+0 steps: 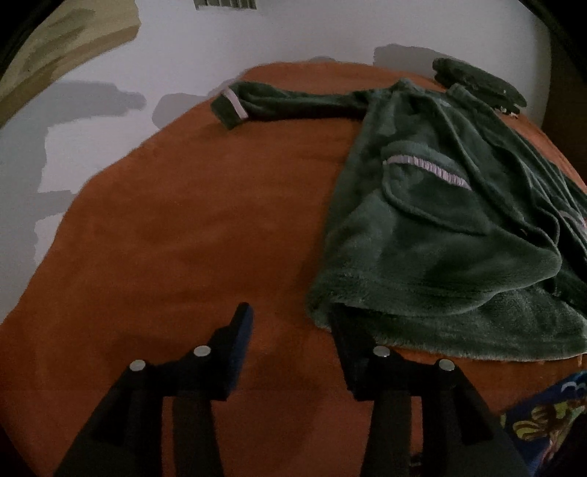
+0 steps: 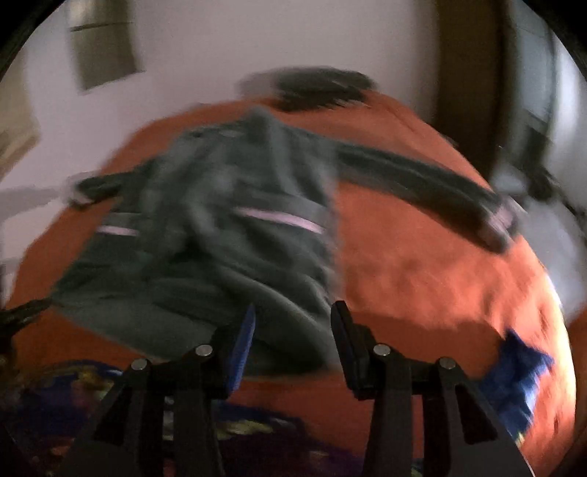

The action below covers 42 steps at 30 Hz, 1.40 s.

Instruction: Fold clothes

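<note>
A green fleece garment (image 1: 440,235) with lilac pocket trim lies spread on an orange blanket (image 1: 183,220). One sleeve reaches left and ends in a lilac-banded cuff (image 1: 230,107). My left gripper (image 1: 290,323) is open over bare blanket. The garment's near hem corner drapes over the tip of its right finger. The right wrist view is blurred. There my right gripper (image 2: 293,319) is open, and the garment's (image 2: 220,249) near hem lies between and beyond its fingers, not pinched. The other sleeve (image 2: 440,183) stretches to the right.
A dark green bundle (image 1: 477,82) lies at the blanket's far edge, behind the collar. Blue patterned fabric (image 1: 543,422) shows at the near edge, and there is more of the blue patterned fabric (image 2: 513,381) in the right wrist view. A white wall (image 1: 256,33) and a dark door frame (image 2: 469,55) stand behind.
</note>
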Tool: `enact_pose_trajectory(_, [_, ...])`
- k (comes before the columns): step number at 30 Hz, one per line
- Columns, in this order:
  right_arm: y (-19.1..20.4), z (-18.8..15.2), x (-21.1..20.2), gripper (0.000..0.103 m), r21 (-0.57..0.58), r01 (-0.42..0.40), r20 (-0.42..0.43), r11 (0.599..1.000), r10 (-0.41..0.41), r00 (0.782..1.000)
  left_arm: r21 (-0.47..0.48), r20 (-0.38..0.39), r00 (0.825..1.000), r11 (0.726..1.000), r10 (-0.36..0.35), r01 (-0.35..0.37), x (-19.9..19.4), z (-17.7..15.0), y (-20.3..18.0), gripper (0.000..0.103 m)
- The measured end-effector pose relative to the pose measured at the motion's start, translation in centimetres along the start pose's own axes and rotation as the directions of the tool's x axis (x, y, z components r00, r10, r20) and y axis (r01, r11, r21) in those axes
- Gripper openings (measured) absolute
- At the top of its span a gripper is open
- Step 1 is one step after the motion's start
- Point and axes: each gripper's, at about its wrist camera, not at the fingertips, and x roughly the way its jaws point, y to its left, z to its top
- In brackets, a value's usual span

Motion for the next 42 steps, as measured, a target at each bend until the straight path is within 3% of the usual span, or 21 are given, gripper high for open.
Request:
enact_pose_trajectory(2, [2.8, 1.3, 0.7, 0.042, -0.055, -0.075, -0.001, 0.996, 0.075, 0.997, 0.009, -0.007, 1.0, 1.0, 0.002, -0.002, 0.5, 0.1, -0.4, 0.048])
enact_pose_trajectory(4, [5.8, 2.3, 3.3, 0.042, -0.076, -0.2, -0.074, 0.977, 0.194, 0.978, 0.018, -0.026, 0.999, 0.999, 0.035, -0.034, 1.2, 0.4, -0.6, 0.048])
enact_pose_trajectory(7, [9.6, 3.2, 9.4, 0.042, -0.026, -0.377, -0.224, 0.926, 0.362, 0.905, 0.018, -0.069, 0.993, 0.995, 0.101, -0.1, 2.5, 0.9, -0.7, 0.049])
enact_pose_trajectory(9, [11.6, 3.3, 13.3, 0.042, 0.005, -0.423, -0.294, 0.906, 0.405, 0.866, 0.001, -0.076, 0.993, 0.995, 0.095, -0.095, 2.7, 1.0, -0.6, 0.049])
enact_pose_trajectory(12, [13.3, 2.9, 17.3, 0.042, 0.037, -0.441, -0.361, 0.897, 0.424, 0.831, -0.001, -0.08, 0.992, 0.996, 0.093, -0.093, 2.8, 1.1, -0.7, 0.05])
enact_pose_trajectory(14, [13.7, 2.9, 18.3, 0.038, 0.031, -0.436, -0.347, 0.899, 0.419, 0.839, -0.004, -0.086, 0.993, 0.996, 0.086, -0.086, 2.9, 1.1, -0.8, 0.05])
enact_pose_trajectory(15, [13.7, 3.1, 18.1, 0.02, 0.043, -0.445, -0.328, 0.894, 0.434, 0.839, -0.013, -0.086, 0.993, 0.997, 0.077, -0.078, 2.9, 1.1, -0.7, 0.05])
enact_pose_trajectory(16, [13.5, 3.4, 17.8, 0.013, 0.058, -0.458, -0.307, 0.887, 0.452, 0.837, -0.021, -0.085, 0.994, 0.997, 0.068, -0.07, 2.9, 1.1, -0.5, 0.05])
enact_pose_trajectory(20, [13.1, 6.0, 11.4, 0.008, 0.042, -0.537, -0.148, 0.842, 0.537, 0.831, -0.046, -0.074, 0.997, 0.998, 0.034, -0.037, 2.9, 1.1, 0.6, 0.058])
enact_pose_trajectory(21, [12.9, 6.7, 9.6, 0.0, 0.035, -0.558, -0.104, 0.829, 0.558, 0.823, -0.05, -0.068, 0.997, 0.998, 0.027, -0.031, 2.9, 1.1, 0.8, 0.06])
enact_pose_trajectory(23, [12.4, 7.0, 7.6, 0.0, 0.055, -0.566, -0.077, 0.823, 0.569, 0.819, -0.067, -0.062, 0.998, 0.998, 0.01, -0.014, 2.8, 0.9, 1.4, 0.064])
enact_pose_trajectory(27, [12.6, 4.4, 12.8, 0.0, 0.133, -0.457, -0.312, 0.88, 0.474, 0.823, -0.078, -0.074, 0.997, 0.997, -0.011, 0.005, 3.4, 1.0, 1.6, 0.065])
enact_pose_trajectory(29, [12.5, 3.4, 15.8, 0.003, 0.189, -0.436, -0.376, 0.88, 0.475, 0.795, -0.078, -0.082, 0.997, 0.997, -0.017, 0.011, 3.7, 1.1, 1.5, 0.065])
enact_pose_trajectory(32, [11.9, 2.9, 17.6, 0.006, 0.281, -0.439, -0.384, 0.853, 0.519, 0.764, -0.061, -0.086, 0.996, 0.998, 0.003, -0.009, 4.1, 1.2, 0.9, 0.065])
enact_pose_trajectory(35, [12.2, 2.8, 18.0, 0.041, 0.276, -0.445, -0.376, 0.852, 0.522, 0.766, -0.048, -0.073, 0.997, 0.999, 0.014, -0.017, 4.0, 1.1, 0.5, 0.065])
enact_pose_trajectory(36, [12.2, 2.7, 18.2, 0.044, 0.273, -0.446, -0.373, 0.852, 0.521, 0.767, -0.039, -0.07, 0.997, 0.999, 0.018, -0.02, 3.9, 1.0, 0.4, 0.065])
enact_pose_trajectory(40, [12.8, 1.7, 18.8, 0.041, 0.29, -0.452, -0.381, 0.844, 0.535, 0.754, -0.037, -0.06, 0.998, 0.999, 0.016, -0.018, 4.4, 0.8, 0.5, 0.065])
enact_pose_trajectory(42, [13.1, 1.1, 18.8, 0.013, 0.288, -0.446, -0.393, 0.847, 0.53, 0.751, -0.04, -0.058, 0.998, 0.999, 0.014, -0.016, 4.5, 0.8, 0.7, 0.065])
